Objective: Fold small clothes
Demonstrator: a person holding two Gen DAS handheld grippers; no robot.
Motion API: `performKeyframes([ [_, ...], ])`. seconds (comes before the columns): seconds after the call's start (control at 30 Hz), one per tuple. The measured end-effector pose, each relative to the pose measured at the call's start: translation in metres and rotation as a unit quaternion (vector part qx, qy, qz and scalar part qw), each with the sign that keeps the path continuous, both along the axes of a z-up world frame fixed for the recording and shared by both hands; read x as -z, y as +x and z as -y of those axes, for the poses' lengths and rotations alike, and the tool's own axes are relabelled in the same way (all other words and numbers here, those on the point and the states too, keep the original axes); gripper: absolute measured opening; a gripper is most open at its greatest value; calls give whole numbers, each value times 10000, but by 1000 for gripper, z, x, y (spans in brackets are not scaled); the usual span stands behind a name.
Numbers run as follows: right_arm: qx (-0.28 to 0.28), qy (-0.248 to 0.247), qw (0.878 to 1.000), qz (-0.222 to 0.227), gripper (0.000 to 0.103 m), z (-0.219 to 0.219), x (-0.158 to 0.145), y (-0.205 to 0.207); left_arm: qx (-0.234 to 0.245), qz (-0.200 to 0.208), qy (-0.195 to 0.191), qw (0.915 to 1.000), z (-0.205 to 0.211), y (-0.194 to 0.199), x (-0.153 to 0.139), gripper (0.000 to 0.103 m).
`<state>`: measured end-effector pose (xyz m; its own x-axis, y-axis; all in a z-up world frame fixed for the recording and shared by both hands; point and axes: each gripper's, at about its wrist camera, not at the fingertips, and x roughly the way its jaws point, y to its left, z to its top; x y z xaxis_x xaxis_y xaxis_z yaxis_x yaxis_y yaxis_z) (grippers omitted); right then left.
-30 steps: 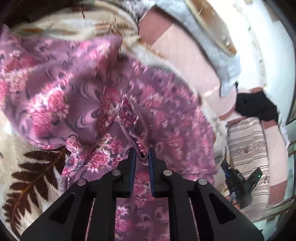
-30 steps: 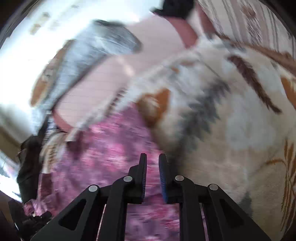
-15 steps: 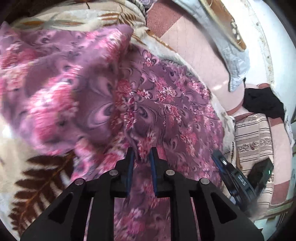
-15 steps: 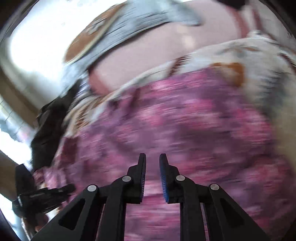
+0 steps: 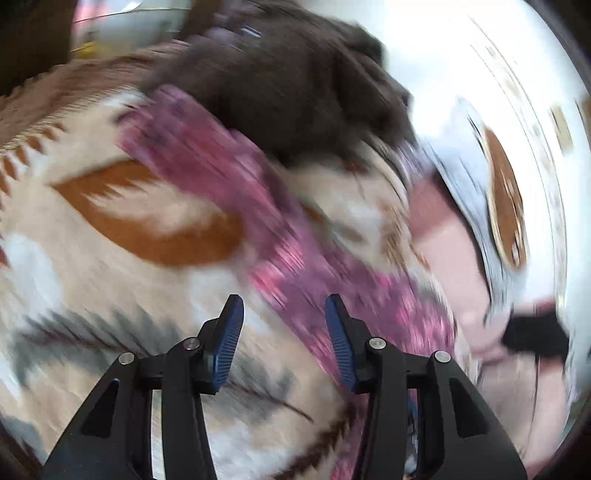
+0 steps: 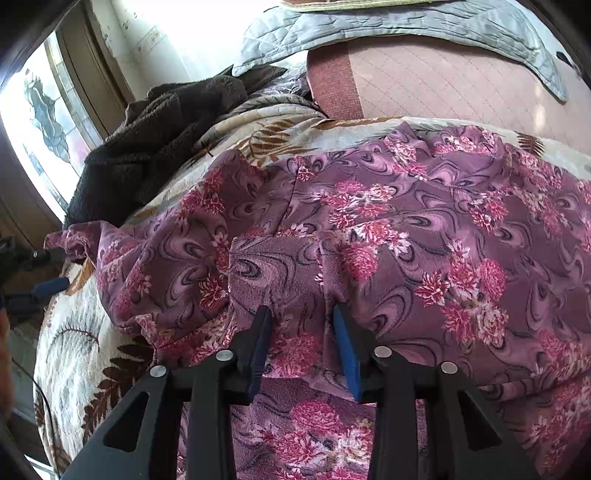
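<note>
A: What is the largest thing seen?

B: A cream blanket (image 6: 70,354) with brown fern prints is spread under everything; in the left wrist view it (image 5: 110,280) is heavily blurred, with orange and grey patches.

A: And the task's thing?

B: A purple floral garment (image 6: 424,236) is laid rumpled across the blanket, filling most of the right wrist view. In the left wrist view it (image 5: 280,236) is seen only as a smeared pink-purple band running diagonally from upper left to lower right.

A: What else is shown?

B: A dark brown towel (image 6: 147,147) is heaped on the blanket beyond the garment's left corner; it (image 5: 288,81) is also seen at the top of the left view. A grey quilt (image 6: 406,33) is draped over a pink mattress (image 6: 436,85) behind.

A: The claws?

B: The right claw (image 6: 301,332) is spread apart, its tips set at the garment with a raised fold between them, nothing clamped. The left claw (image 5: 282,325) is likewise released and empty, held over the blanket with the garment's edge just beside its right finger. It (image 6: 44,273) is glimpsed at the left edge of the right view, near the garment's corner.
</note>
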<state>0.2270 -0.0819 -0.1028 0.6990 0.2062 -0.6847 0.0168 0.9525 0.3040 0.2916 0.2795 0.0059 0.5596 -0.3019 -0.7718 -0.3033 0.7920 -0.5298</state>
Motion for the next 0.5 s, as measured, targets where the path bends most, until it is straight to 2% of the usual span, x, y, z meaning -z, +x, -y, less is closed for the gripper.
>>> performKeyframes([
  [0.13,10,-26,10000,7,38,-2,0,2,-362,6,-111,9993,-26,19,3,50],
  [0.33,7,-10,10000,14,38,-2,0,2,-907,-242,-273,9952,-47,46,26,49],
  [0.4,6,19,10000,21,38,-1,0,2,-1036,-207,-411,9936,-48,49,29,40],
  [0.43,3,45,10000,24,39,-1,0,2,-1036,-150,-505,9932,-48,49,30,21],
  [0.47,4,66,10000,26,39,0,0,2,-1007,-110,-566,9932,-47,51,29,14],
  [0.5,2,104,9999,32,39,1,1,2,-1012,-82,-559,9933,-45,50,27,13],
])
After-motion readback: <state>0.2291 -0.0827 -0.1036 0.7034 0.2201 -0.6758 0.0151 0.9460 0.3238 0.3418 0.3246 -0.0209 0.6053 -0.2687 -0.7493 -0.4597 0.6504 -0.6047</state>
